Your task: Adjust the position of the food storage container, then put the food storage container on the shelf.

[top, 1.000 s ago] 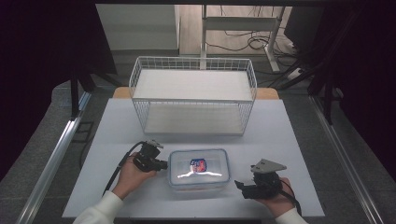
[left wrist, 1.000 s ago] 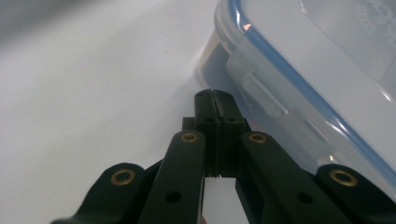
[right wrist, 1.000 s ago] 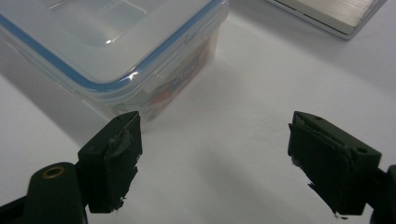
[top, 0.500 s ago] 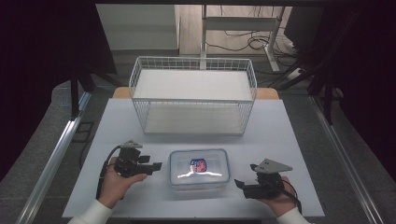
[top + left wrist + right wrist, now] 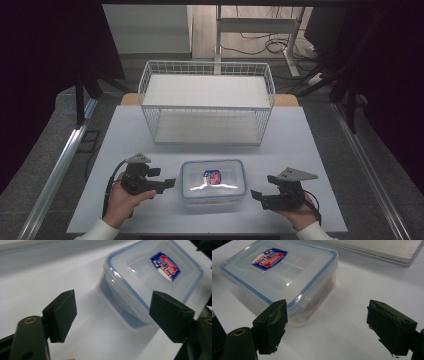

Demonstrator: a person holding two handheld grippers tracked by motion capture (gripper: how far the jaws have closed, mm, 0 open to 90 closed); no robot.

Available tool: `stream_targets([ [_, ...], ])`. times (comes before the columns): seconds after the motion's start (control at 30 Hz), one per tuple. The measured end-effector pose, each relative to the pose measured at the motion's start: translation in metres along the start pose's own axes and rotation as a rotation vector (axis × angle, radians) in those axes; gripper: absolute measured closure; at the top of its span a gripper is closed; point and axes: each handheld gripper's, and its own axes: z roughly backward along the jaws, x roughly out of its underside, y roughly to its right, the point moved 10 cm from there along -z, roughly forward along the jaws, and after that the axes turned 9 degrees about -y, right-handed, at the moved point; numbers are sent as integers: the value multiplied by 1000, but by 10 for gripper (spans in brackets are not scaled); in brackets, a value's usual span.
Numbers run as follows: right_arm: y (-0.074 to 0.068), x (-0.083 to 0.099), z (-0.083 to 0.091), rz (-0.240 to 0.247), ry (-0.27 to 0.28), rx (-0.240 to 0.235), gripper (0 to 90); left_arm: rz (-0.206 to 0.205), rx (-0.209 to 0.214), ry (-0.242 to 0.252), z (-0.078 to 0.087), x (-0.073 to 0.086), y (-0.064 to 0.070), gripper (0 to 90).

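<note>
Found the plastic box flat on the white table, lid snapped on, label facing up, near the front edge and well short of the wire basket behind the box. Held the left gripper just to the left of the box, tips aimed at its short side, close but not touching. Had its jaws spread wide with nothing between them; seen along the left gripper view, framed the near corner and the side latch of the box in the gap, probably so that a short push forward would bring the pads to either side of that end. Held the right gripper just to the right of the box, low over the table, likewise apart from it. Had those jaws released too, gaping and empty; from the right gripper view, put the left-hand pad close to the corner of the box and the other pad out over bare table. Looked like a squared-up approach from both ends, one gripper per short side, likely because a box this wide lifts steadier from two sides. Judged the grab not yet made: box untouched, basket beyond the box empty, perhaps the place meant for it.
</note>
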Motion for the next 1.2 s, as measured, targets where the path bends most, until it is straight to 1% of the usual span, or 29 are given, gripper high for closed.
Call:
stream_targets([
  [0.17, 0, 1, -1, 6, -5, 0, 170, 16, 3, 11, 2, -2, 0, 179],
  [0.27, 0, 0, 0, -10, 2, -18, 170, 16, 14, 20, 2, -3, 2, 171],
  [0.33, 0, -1, 1, -16, 4, -22, 171, 11, 18, 19, 1, -3, 2, 171],
  [0.43, 0, -3, 2, -34, 8, -44, 177, 5, 38, 11, -1, -3, 5, 169],
  [0.5, -1, -5, 3, -45, 14, -58, 179, 14, 56, 11, -2, -3, 7, 168],
  [0.53, -1, -6, 3, -48, 16, -60, 180, 16, 57, 10, -2, -3, 7, 166],
  [0.67, -1, -9, 5, -44, 22, -59, 181, 31, 66, 19, 1, -5, 7, 166],
  [0.77, -1, -11, 4, -45, 24, -63, 181, 56, 89, 16, -2, -7, 7, 165],
  [0.8, -1, -13, 4, -45, 23, -67, 181, 56, 89, 16, -2, -7, 7, 164],
  [0.83, -1, -15, 3, -44, 26, -71, 181, 72, 104, 7, -7, -8, 9, 164],
  [1.0, -3, -22, -2, -43, 25, -83, 187, 69, 114, -20, -18, -10, 14, 165],
  [1.1, -5, -23, -4, -40, 18, -87, 189, 72, 116, -27, -23, -11, 14, 165],
  [1.13, -5, -23, -5, -37, 18, -86, 190, 78, 126, -38, -28, -12, 13, 165],
  [1.2, -5, -24, -6, -38, 14, -87, 190, 84, 127, -44, -33, -12, 12, 166],
])
